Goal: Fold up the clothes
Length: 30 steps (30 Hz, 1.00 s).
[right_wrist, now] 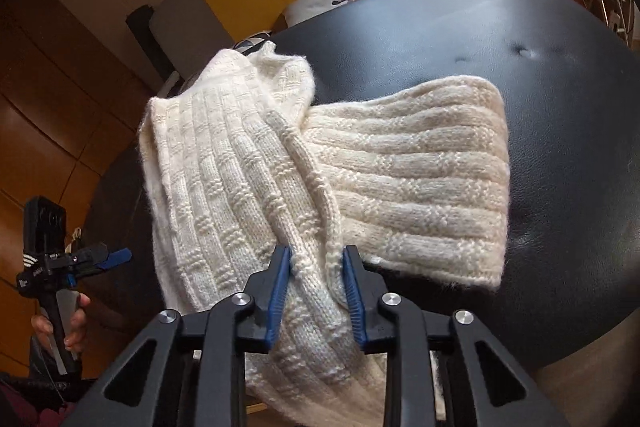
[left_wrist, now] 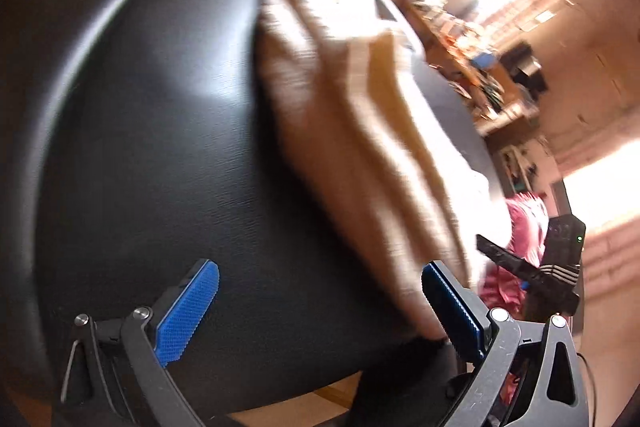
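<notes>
Blur smears most of the left wrist view. The left hand-held gripper (left_wrist: 320, 311) stands wide, nothing between its blue pads (left_wrist: 188, 311), over the black leather seat (left_wrist: 140, 147). The knitted garment (left_wrist: 360, 131) lies to the right of it as a tan, streaked band running from the far edge of the seat toward the right pad; whether it touches that pad I cannot tell. The other tool (left_wrist: 528, 267) shows at the right edge.

The right wrist view is sharp. The cream ribbed knit (right_wrist: 248, 179) lies on the seat (right_wrist: 540, 75), one part laid across toward the right with a straight end (right_wrist: 496, 183), another running from the far edge down toward the camera and off the near edge. The right hand-held gripper (right_wrist: 316, 291) is narrowed on a raised ridge of the knit, its pads pressing in from both sides. The left tool (right_wrist: 60, 259) is held in a hand (right_wrist: 68, 327) well off to the left.

I judge the knit thick, soft and limp: it will sag and stretch under its own weight, though its fuzzy surface should grip well. A bunched ridge lifts only that strip; corners or the straight end hem would give a squarer fold.
</notes>
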### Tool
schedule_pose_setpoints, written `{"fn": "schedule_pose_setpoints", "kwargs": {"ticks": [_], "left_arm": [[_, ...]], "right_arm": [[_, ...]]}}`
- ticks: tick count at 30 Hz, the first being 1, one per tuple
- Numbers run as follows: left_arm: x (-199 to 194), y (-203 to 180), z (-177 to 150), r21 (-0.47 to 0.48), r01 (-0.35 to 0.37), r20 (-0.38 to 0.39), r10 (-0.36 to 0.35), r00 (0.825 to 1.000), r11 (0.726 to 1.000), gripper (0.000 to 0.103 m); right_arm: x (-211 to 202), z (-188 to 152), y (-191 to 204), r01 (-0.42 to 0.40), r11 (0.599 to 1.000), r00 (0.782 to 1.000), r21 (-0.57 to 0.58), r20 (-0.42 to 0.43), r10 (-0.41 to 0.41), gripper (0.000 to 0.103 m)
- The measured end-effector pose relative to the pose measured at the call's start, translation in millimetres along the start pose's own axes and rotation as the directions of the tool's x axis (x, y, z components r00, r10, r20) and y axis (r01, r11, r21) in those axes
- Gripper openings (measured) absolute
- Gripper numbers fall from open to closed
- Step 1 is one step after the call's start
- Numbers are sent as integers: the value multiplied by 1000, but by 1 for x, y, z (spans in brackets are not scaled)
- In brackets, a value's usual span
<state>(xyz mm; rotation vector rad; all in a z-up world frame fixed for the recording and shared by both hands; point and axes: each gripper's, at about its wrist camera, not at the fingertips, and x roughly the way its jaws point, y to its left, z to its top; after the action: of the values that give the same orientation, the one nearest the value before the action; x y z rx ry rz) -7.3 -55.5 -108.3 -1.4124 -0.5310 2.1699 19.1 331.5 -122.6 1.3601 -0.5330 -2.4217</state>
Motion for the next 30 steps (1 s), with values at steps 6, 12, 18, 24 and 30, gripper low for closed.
{"fn": "schedule_pose_setpoints", "kwargs": {"ticks": [6, 12, 18, 24, 30], "left_arm": [[12, -54, 34, 13, 192, -78, -191, 979, 981, 102], [35, -104, 71, 22, 252, -178, -244, 953, 968, 102], [79, -144, 72, 23, 248, -260, -233, 937, 969, 87], [86, -151, 67, 59, 196, -308, -169, 936, 979, 74], [82, -155, 62, 110, 138, -334, -94, 938, 984, 68]], "right_arm": [[4, -7, 17, -54, 999, 999, 6, 0, 54, 37], [4, -5, 24, -83, 996, 996, 42, 44, 81, 38], [4, -6, 57, -85, 994, 993, -67, 76, 90, 38], [7, -6, 81, -120, 984, 989, -130, 70, 130, 38], [10, -5, 99, -105, 977, 990, -183, 76, 120, 38]]}}
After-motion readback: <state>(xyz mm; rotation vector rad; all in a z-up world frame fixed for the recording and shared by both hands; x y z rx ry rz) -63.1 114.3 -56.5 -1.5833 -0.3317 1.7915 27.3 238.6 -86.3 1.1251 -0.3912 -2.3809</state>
